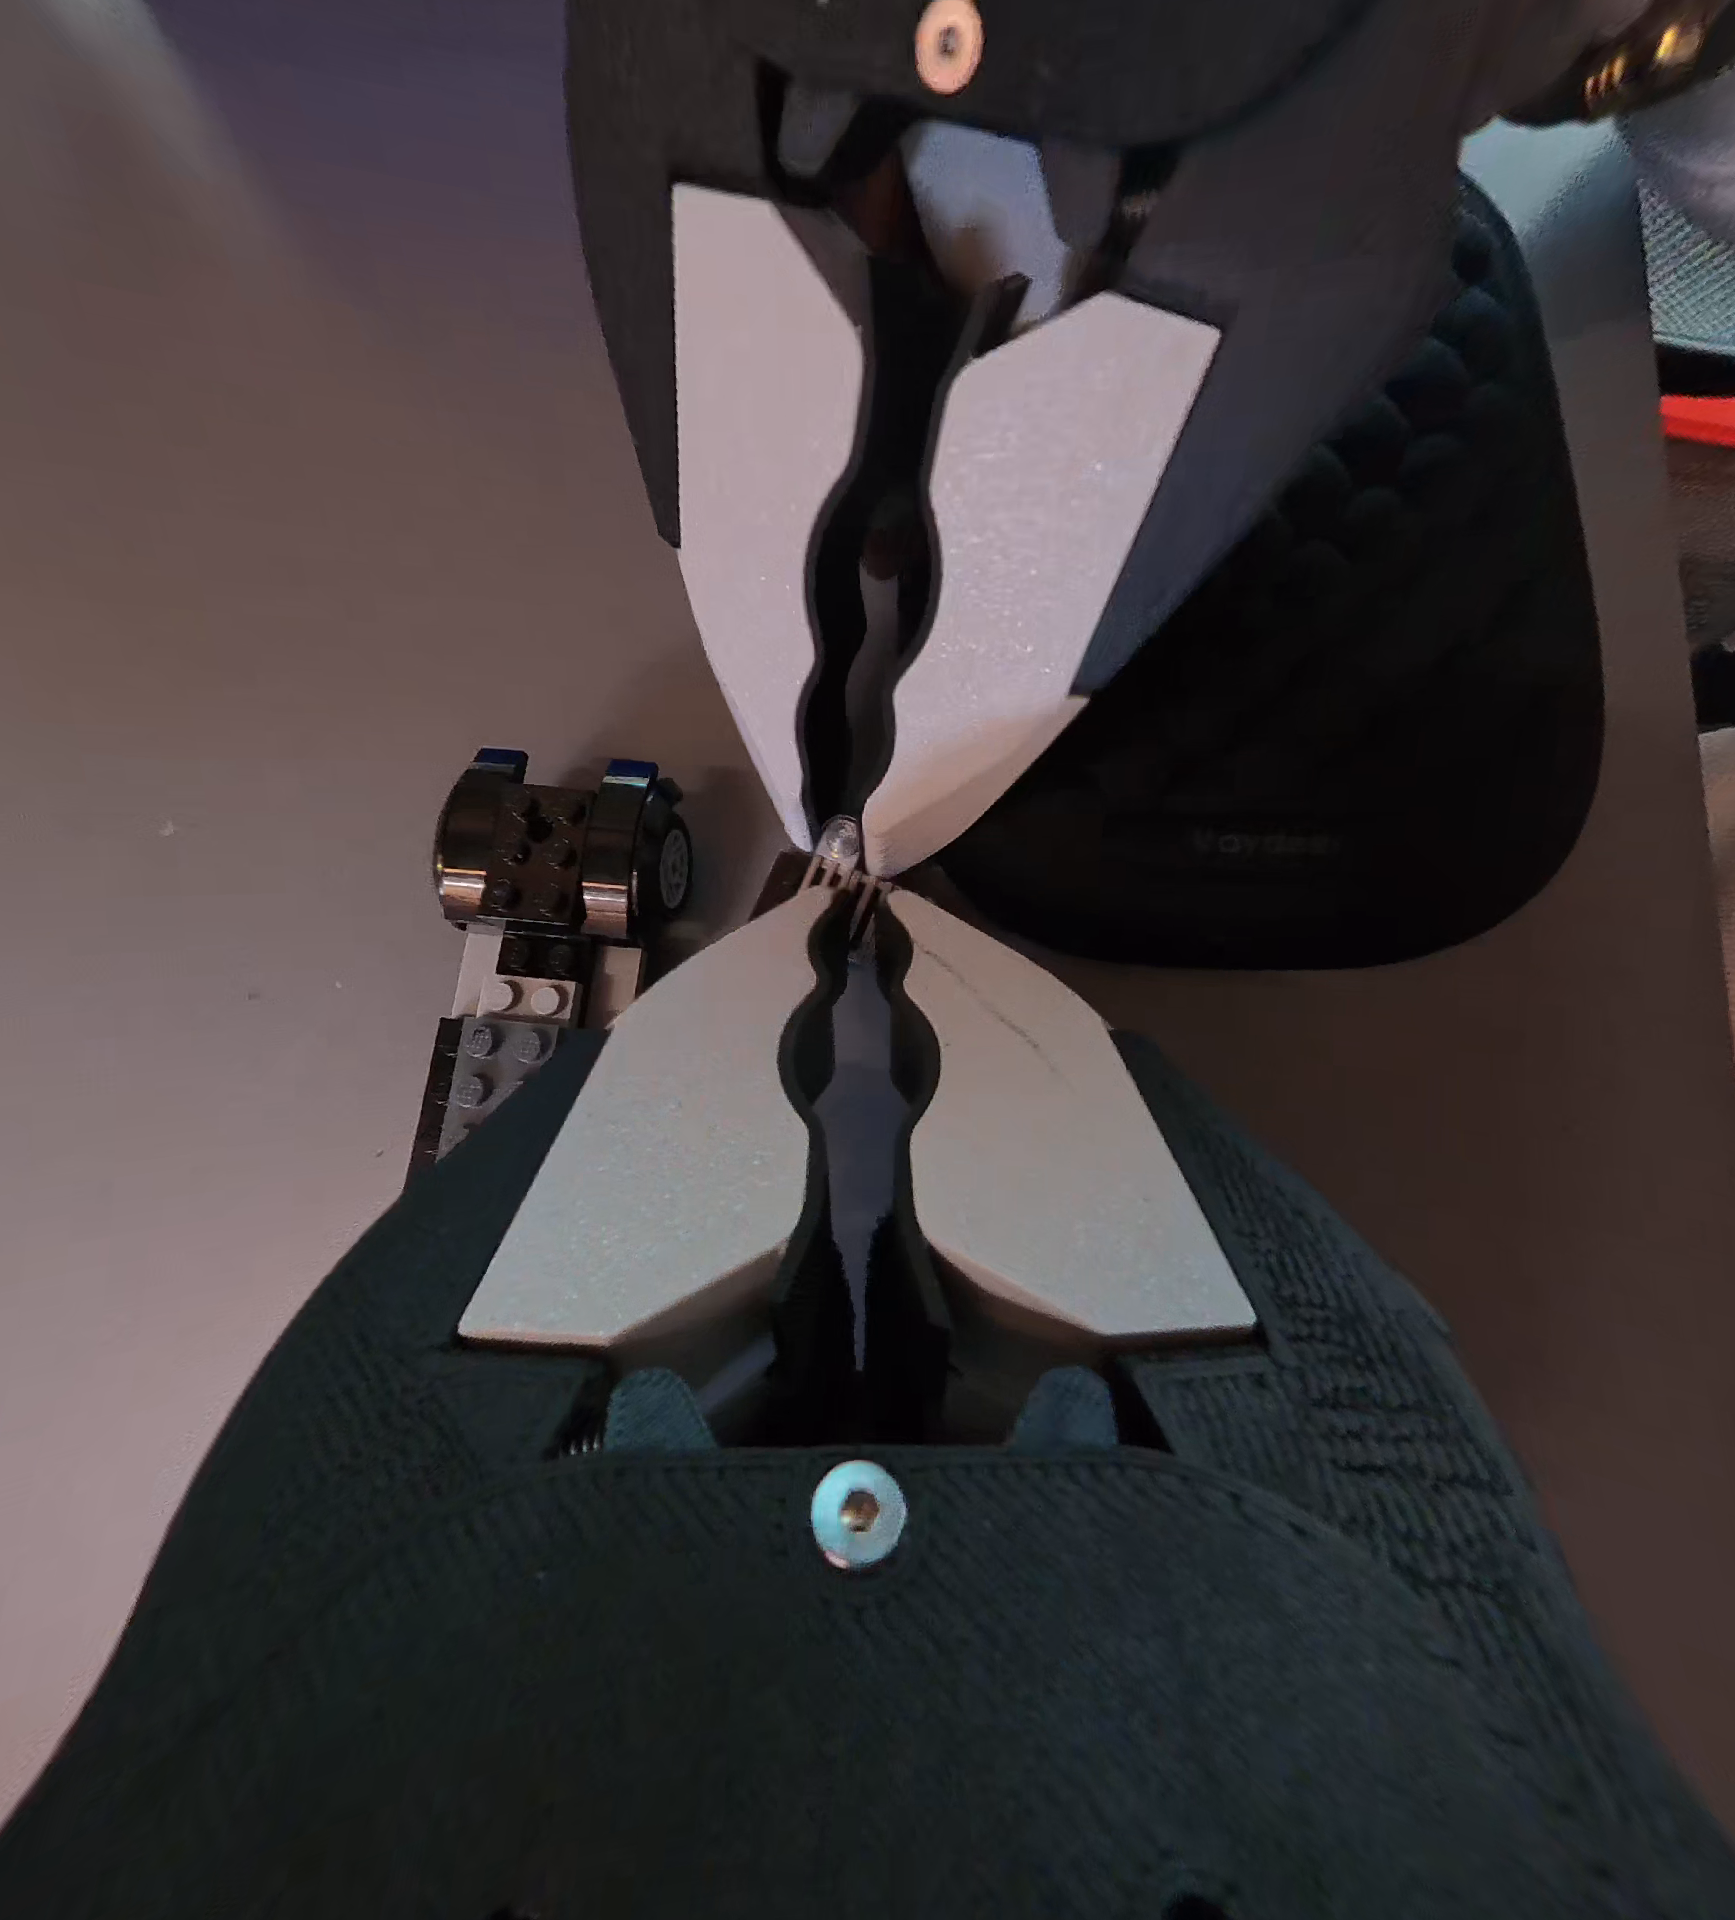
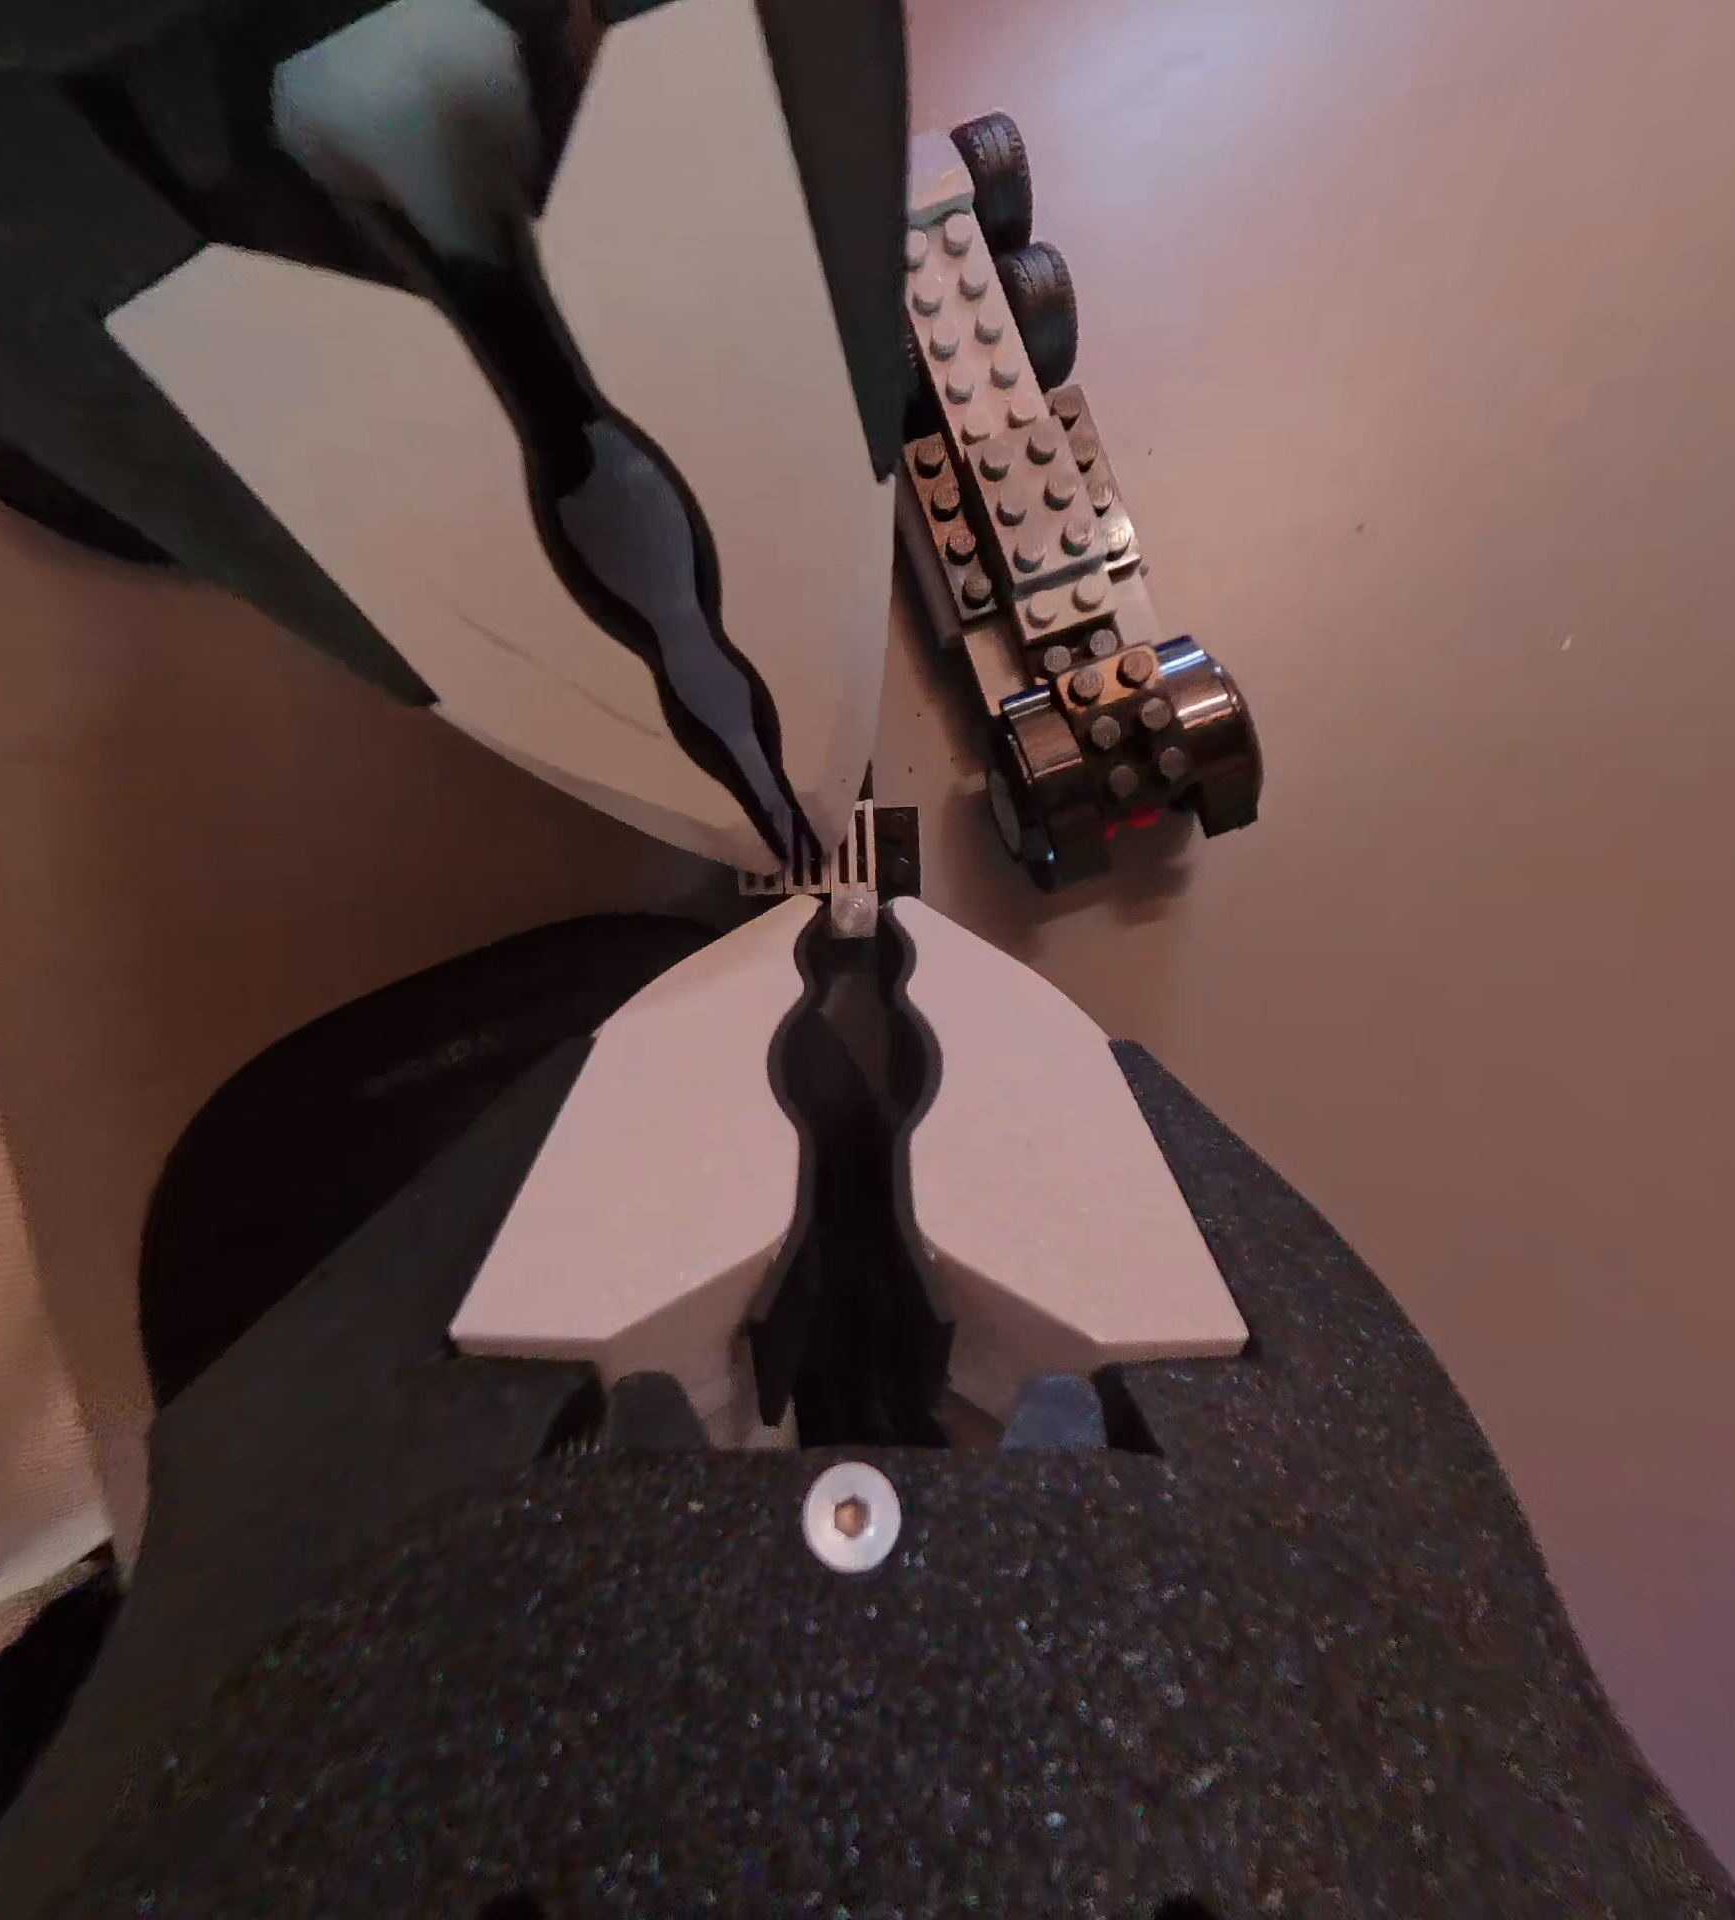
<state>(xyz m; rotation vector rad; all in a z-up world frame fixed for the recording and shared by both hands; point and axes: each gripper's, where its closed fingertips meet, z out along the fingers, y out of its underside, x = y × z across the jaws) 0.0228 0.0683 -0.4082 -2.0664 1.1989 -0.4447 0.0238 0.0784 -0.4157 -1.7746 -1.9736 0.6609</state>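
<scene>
**Inspector:** Item at the centre?

**Recorder:** A small brick assembly point(image 2: 847, 847): pale grille-type pieces with dark slots, a black studded piece on its right end, and a light grey stud point(image 2: 850, 914) facing the right wrist camera. It sits between the two sets of fingertips, above the brown tabletop point(image 2: 1465, 1143).

**Inspector:** Left gripper?

**Recorder:** The left gripper point(image 1: 847, 914) has its jaws nearly closed. Its fingertips clamp the grille part; in the right wrist view the same gripper comes in from the upper left and pinches the slotted pieces near their left end.

**Inspector:** Right gripper?

**Recorder:** The right gripper point(image 2: 850, 920) is likewise almost closed, with the grey stud end caught between its pads. From the left wrist view it comes in from the far side and a clear rounded stud point(image 1: 839, 831) sits at its tips.

**Inspector:** Surroundings?

**Recorder:** A brick-built vehicle point(image 2: 1071, 540) lies on the table just right of the assembly in the right wrist view: grey studded plates, black tyres at the far end, chrome cylinders and black bricks at the near end, a trace of red below. A black padded object point(image 1: 1362, 727) lies beyond the grippers in the left wrist view.

**Inspector:** Any writing?

**Recorder:** Faint embossed lettering on that black object; not recorded. A red item point(image 1: 1720, 416) shows at the far right.
</scene>
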